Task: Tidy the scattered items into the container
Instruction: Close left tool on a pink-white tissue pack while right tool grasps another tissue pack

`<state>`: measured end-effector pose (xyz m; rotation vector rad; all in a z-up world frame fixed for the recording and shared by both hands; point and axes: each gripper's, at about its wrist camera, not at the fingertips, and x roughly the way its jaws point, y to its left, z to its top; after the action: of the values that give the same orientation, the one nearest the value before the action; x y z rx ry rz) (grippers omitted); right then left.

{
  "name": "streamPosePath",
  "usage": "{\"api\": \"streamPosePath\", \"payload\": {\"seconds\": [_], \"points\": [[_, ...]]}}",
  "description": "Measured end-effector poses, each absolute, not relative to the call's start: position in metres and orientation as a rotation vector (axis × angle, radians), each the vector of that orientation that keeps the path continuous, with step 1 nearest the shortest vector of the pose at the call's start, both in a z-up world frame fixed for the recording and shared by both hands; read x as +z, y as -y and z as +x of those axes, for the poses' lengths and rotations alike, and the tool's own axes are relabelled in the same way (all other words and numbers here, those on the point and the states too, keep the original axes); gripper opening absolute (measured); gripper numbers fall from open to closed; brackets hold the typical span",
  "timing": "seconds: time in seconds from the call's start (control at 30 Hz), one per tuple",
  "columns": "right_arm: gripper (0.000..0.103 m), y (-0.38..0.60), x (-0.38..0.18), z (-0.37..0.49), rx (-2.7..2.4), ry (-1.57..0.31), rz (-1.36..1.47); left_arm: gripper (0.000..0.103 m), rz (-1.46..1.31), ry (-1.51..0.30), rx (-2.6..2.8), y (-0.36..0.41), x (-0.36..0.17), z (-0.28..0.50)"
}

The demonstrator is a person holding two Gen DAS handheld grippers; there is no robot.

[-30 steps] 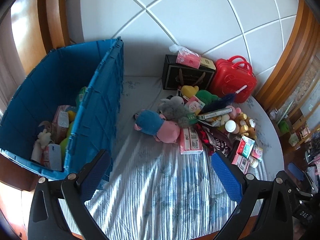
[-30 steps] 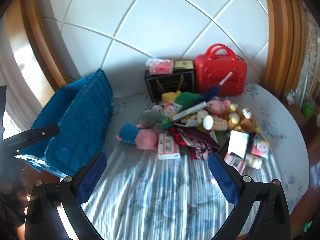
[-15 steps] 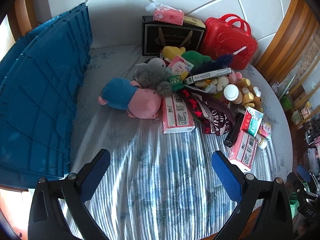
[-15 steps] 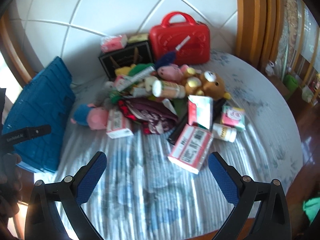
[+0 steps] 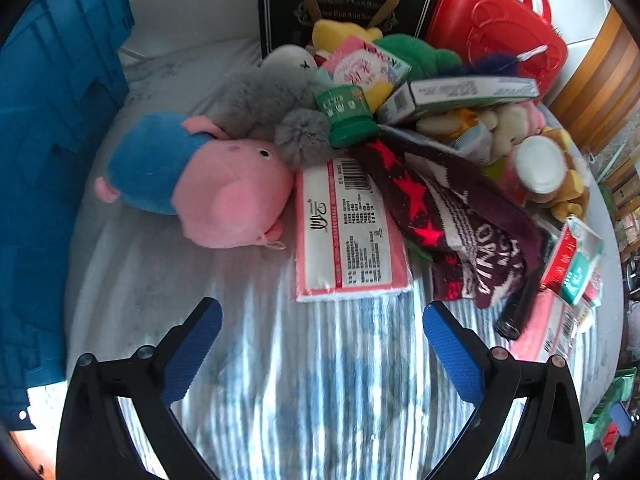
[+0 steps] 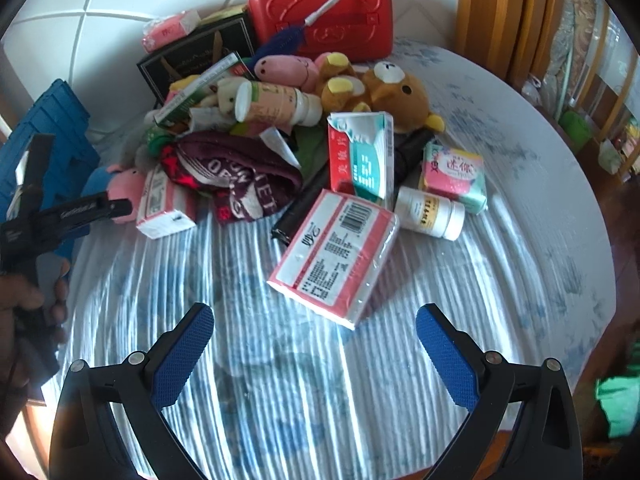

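A heap of items lies on the striped cloth: a pink-and-blue pig plush (image 5: 192, 184), a pink tissue pack (image 5: 348, 232), a maroon cloth (image 5: 464, 224), a green bottle (image 5: 348, 114). My left gripper (image 5: 320, 320) hovers open just short of that tissue pack. In the right wrist view a second pink tissue pack (image 6: 336, 252) lies just ahead of my open right gripper (image 6: 314, 328), with a white pill bottle (image 6: 430, 212), a red-and-teal box (image 6: 362, 158) and a brown bear plush (image 6: 396, 92) behind it. The blue container (image 5: 44, 168) stands at the left.
A red case (image 6: 324, 8) and a black box (image 5: 344, 8) stand at the back against the white wall. The left gripper's body and a hand (image 6: 28, 304) show at the left of the right wrist view. The round table's edge (image 6: 592, 240) curves at the right.
Both grippers have moved forward and down toward the heap, away from the blue container. The items now look larger, and the container's inside has left the view.
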<state>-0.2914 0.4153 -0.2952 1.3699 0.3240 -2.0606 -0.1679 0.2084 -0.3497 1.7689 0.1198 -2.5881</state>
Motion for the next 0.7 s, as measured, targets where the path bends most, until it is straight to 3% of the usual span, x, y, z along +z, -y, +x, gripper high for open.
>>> {"api": "streamPosePath", "payload": {"seconds": [0.53,0.63,0.7], "points": [[0.103,-0.371,-0.368,-0.335,-2.118,-0.338,1.490,0.099,1.831,-0.041,-2.505,-0.235,-0.417,-0.209],[0.103,-0.360,-0.384,-0.343,-2.144,-0.358,1.524,0.088,1.839,-0.015,-2.497,-0.238,-0.419,-0.207],[0.103,-0.355,-0.392,-0.349,-2.152,-0.353,1.548,0.087,1.832,0.002,-2.498,-0.239,-0.418,-0.206]]}}
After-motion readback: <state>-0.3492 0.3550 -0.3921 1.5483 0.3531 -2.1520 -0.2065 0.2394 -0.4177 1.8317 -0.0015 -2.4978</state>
